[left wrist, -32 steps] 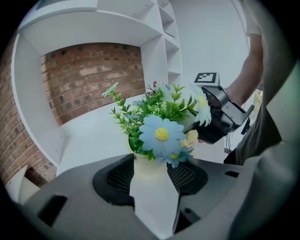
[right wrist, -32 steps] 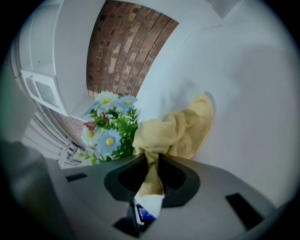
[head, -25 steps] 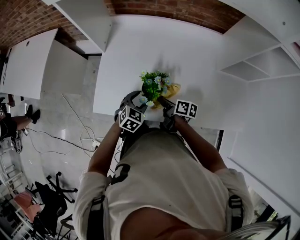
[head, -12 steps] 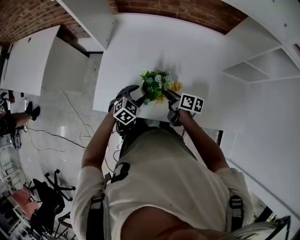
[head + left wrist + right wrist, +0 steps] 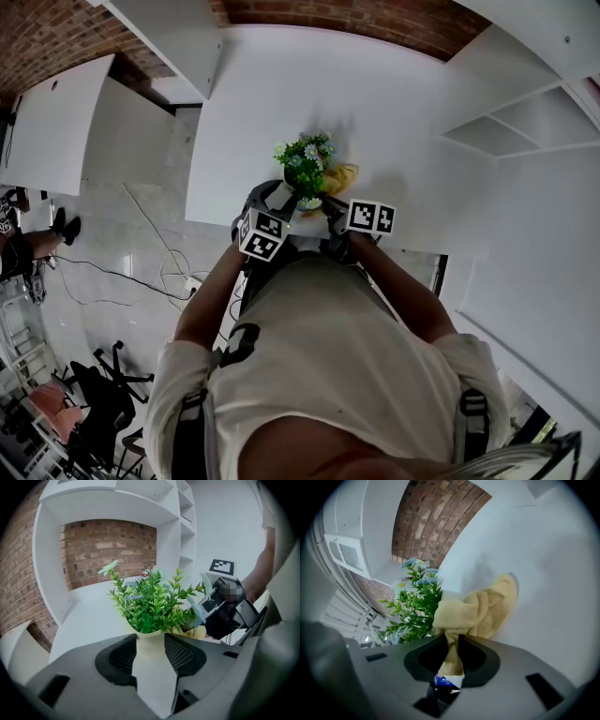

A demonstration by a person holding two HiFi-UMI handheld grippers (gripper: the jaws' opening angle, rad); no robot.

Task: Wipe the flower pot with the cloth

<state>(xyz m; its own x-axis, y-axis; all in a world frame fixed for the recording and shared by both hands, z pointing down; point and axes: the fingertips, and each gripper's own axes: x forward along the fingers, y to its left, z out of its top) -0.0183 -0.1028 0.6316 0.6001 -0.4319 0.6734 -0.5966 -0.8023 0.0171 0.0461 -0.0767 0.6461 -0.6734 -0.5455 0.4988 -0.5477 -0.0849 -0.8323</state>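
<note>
The left gripper (image 5: 150,637) is clasping the pot (image 5: 152,667) at lower centre, its jaws having just been closing. The right gripper (image 5: 451,644) is pinching the cloth (image 5: 478,611), which is bunching just right of the pot. The pot is standing upright by the table's (image 5: 394,112) near edge, with open tabletop stretching toward the upper frame.

A red brick wall (image 5: 309,14) ran behind the white table (image 5: 403,103), with open white shelves (image 5: 525,131) built in at the right. To the left stood another white tabletop (image 5: 52,127) above a pale grey floor (image 5: 103,234) (cables (image 5: 172,272) trailed across it), near a black office chair (image 5: 98,392).
</note>
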